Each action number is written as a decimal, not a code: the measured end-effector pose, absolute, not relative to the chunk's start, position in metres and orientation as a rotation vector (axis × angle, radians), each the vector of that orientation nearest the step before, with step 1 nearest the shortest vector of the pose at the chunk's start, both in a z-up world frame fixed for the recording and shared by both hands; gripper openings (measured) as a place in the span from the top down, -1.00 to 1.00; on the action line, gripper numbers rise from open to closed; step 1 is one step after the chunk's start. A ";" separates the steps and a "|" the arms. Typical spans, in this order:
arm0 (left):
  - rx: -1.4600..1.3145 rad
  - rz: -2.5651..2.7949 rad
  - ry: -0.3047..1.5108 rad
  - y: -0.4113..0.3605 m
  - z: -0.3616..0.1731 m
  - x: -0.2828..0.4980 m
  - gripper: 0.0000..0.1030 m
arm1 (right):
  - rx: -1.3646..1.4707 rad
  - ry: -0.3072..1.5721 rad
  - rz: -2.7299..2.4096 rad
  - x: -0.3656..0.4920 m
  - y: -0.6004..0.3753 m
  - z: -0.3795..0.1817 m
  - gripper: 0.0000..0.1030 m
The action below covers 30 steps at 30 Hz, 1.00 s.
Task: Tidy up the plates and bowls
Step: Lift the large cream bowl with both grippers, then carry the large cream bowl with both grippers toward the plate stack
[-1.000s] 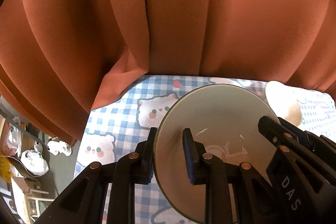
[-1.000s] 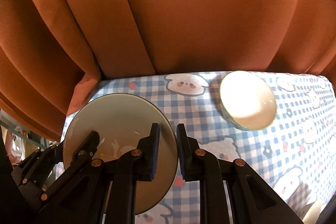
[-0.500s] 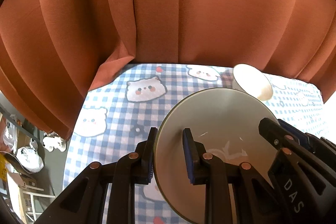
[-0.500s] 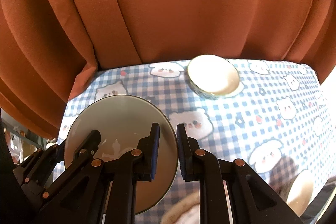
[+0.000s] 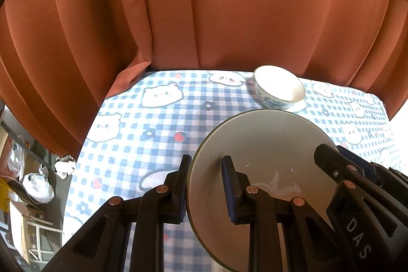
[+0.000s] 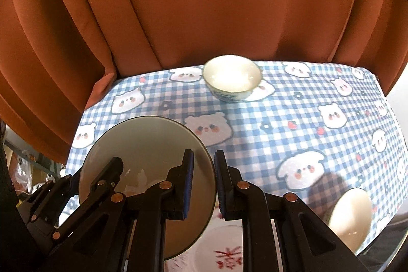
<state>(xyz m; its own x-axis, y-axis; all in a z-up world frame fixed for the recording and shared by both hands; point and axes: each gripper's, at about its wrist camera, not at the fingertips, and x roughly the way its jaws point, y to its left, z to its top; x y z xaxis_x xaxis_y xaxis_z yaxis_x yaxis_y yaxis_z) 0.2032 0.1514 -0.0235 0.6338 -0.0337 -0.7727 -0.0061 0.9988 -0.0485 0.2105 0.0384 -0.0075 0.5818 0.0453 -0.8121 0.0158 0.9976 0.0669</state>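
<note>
A plain grey-green plate [image 5: 267,144] hangs above the table, held at its rim from both sides. My left gripper [image 5: 205,165] is shut on its left rim, one finger above and one below. My right gripper [image 6: 204,159] is shut on the right rim of the same plate [image 6: 148,144]. Each view shows the other gripper clamped on the far side. A white bowl [image 5: 279,91] with a blue pattern stands at the table's far edge, also seen as the bowl [image 6: 232,80] in the right wrist view. Below the held plate lies a white plate with red marks [image 6: 227,249].
The table wears a blue checked cloth with cartoon animals [image 6: 280,124]. An orange curtain [image 5: 229,4] hangs right behind its far edge. Another pale bowl [image 6: 349,216] sits near the right front. Bags and boxes [image 5: 33,185] lie on the floor past the left edge.
Both grippers carried the plate back from the curtain, toward the table's near side. The far bowl shrank into the distance. The second bowl and the red-marked plate came into view.
</note>
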 end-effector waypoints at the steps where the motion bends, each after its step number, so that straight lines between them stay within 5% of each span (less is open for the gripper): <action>1: -0.051 -0.014 0.886 0.146 -0.023 0.201 0.57 | 0.070 0.949 0.020 0.208 0.033 -0.007 0.61; 30: -0.024 -0.073 0.879 -0.032 -0.018 0.134 0.57 | 0.070 0.936 0.002 0.141 -0.147 -0.005 0.61</action>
<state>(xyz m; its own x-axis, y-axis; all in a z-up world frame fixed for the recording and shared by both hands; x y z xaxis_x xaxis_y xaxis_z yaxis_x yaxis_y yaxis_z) 0.1339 -0.0316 -0.0179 0.6355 -0.0738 -0.7686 0.0539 0.9972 -0.0512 0.1413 -0.1466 -0.0048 0.5930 0.0321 -0.8045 0.0284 0.9978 0.0607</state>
